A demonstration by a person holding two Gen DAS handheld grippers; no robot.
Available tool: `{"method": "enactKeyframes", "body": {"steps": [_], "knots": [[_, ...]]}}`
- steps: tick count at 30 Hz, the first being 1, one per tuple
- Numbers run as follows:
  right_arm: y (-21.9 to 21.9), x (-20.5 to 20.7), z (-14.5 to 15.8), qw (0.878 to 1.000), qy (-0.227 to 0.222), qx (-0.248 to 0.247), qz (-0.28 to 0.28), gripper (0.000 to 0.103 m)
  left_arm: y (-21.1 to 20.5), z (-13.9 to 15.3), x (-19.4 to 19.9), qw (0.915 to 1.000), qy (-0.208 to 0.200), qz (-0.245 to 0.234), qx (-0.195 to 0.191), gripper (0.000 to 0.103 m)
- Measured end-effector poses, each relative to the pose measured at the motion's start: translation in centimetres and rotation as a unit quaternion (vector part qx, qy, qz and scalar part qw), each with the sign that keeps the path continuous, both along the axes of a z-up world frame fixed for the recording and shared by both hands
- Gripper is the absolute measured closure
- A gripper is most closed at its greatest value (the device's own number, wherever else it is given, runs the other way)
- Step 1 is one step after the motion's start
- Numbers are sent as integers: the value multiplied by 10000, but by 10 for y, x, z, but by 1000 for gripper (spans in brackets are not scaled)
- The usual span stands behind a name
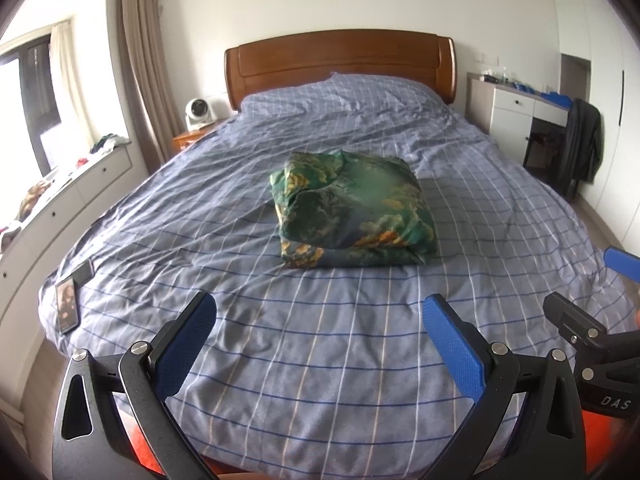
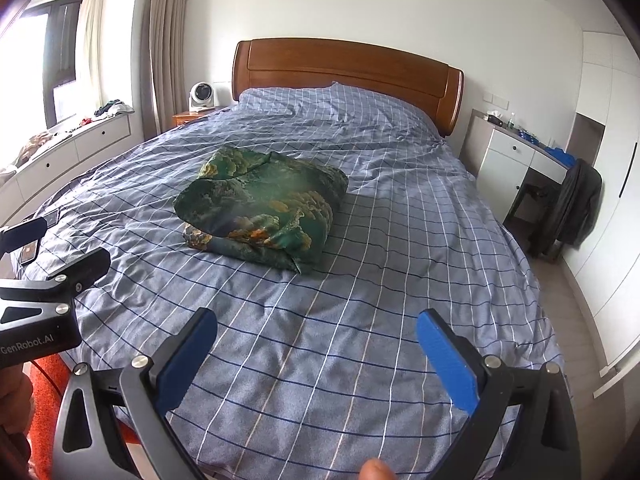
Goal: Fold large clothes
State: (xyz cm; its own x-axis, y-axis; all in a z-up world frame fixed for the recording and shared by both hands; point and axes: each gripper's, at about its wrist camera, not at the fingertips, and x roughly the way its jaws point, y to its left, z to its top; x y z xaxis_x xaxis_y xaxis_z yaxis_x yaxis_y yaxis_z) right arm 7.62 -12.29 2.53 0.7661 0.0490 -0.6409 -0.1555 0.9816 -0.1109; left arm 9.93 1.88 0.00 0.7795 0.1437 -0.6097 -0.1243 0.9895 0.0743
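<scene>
Both jaws are standing wide apart and gripping nothing: the left gripper (image 1: 320, 312) and the right gripper (image 2: 316, 328) are hovering side by side over the near end of the bed (image 1: 320, 380), clear of its blue checked cover. A phone (image 1: 67, 304) is lying on the cover near the bed's left edge. Farther up, around the middle of the bed, the green patterned garment (image 1: 352, 210) is sitting as a folded, thick bundle, well apart from both grippers. Beyond it, the wooden headboard (image 1: 340, 60) is standing against the wall.
</scene>
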Motion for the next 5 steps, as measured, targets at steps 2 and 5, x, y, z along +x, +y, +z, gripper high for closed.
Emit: {"method": "enactKeyframes", "body": {"steps": [2,5], "knots": [[1,0,0,10000,0,-9,14,1,2,0,-1,10000,-43,-3,-63,0],[2,0,1,10000,-6,-8,31,1,2,1,-1,9999,-100,54,-24,0]]}}
